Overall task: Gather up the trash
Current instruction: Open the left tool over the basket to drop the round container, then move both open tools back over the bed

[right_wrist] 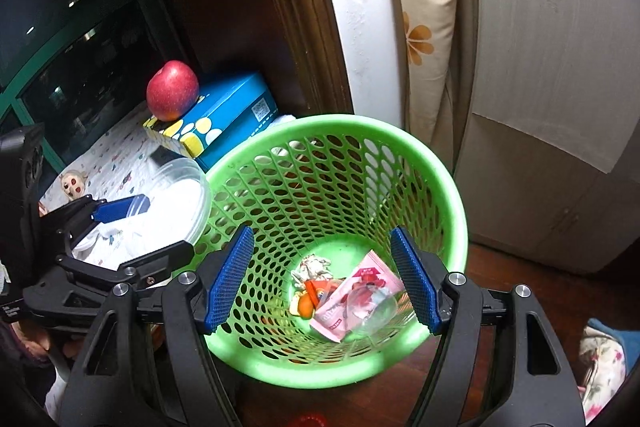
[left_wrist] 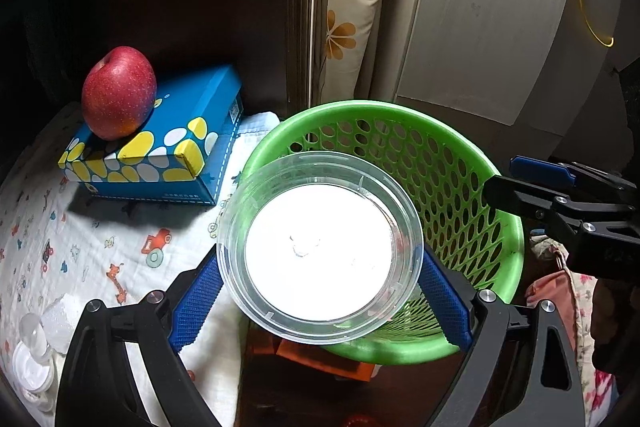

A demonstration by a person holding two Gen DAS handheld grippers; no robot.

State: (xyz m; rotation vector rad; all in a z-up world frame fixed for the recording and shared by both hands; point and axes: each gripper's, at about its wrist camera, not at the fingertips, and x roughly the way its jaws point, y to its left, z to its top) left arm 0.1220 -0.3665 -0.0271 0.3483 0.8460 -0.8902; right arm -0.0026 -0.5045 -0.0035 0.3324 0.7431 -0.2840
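Note:
My left gripper (left_wrist: 320, 291) is shut on a clear round plastic container (left_wrist: 320, 247) and holds it over the near left rim of the green perforated basket (left_wrist: 460, 195). In the right wrist view the container (right_wrist: 180, 199) sits at the basket's left rim (right_wrist: 440, 179), held by the left gripper (right_wrist: 132, 223). My right gripper (right_wrist: 324, 279) is open and empty above the basket. Inside the basket lie a pink wrapper (right_wrist: 360, 287), a clear plastic cup (right_wrist: 372, 307), orange scraps (right_wrist: 306, 301) and a crumpled wrapper (right_wrist: 314, 265). The right gripper also shows in the left wrist view (left_wrist: 520, 183).
A red apple (left_wrist: 118, 93) rests on a blue patterned box (left_wrist: 168, 143) on the cartoon-print cloth (left_wrist: 100, 247). Small clear plastic items (left_wrist: 32, 359) lie at the cloth's near left. A doll (right_wrist: 74, 185) lies on the cloth. Cupboard (right_wrist: 560, 67) and wooden frame (right_wrist: 292, 7) stand behind.

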